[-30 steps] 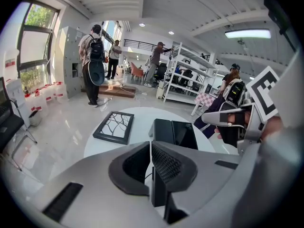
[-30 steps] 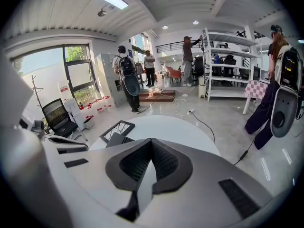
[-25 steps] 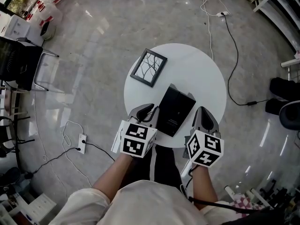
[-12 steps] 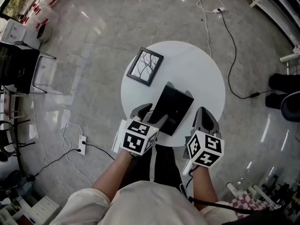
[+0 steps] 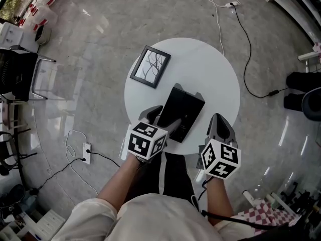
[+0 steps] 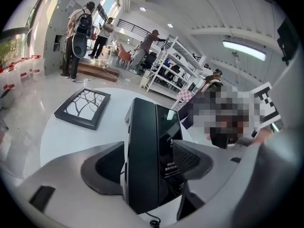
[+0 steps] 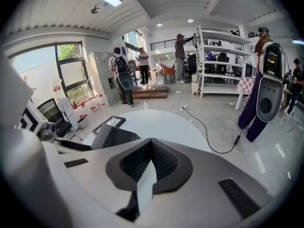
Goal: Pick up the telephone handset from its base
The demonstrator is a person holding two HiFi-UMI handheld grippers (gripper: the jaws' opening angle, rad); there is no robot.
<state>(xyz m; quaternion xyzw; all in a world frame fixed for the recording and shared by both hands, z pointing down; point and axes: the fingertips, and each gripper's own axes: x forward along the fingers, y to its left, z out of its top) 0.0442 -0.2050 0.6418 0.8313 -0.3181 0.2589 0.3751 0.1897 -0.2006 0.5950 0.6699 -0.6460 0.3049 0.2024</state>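
table point(image 5: 213, 67): round, white
picture frame point(image 5: 150, 67): black, flat on table, far-left side
power strip point(image 5: 87, 150): white, on floor, left of table

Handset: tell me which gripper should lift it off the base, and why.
Left. The left gripper has just been opening its jaws, and the handset stands between them, not yet pinched. The right gripper has its jaws together, off to the side of the base.

In the head view my left gripper point(image 5: 163, 119), its jaws just opening around the handset point(image 5: 169, 104), hides that handset's 7 o'clock end. In the left gripper view the print point(image 6: 169, 163) on the base point(image 6: 166, 122) is too small to read, and the cord point(image 6: 153, 221) is cut off at 6 o'clock.
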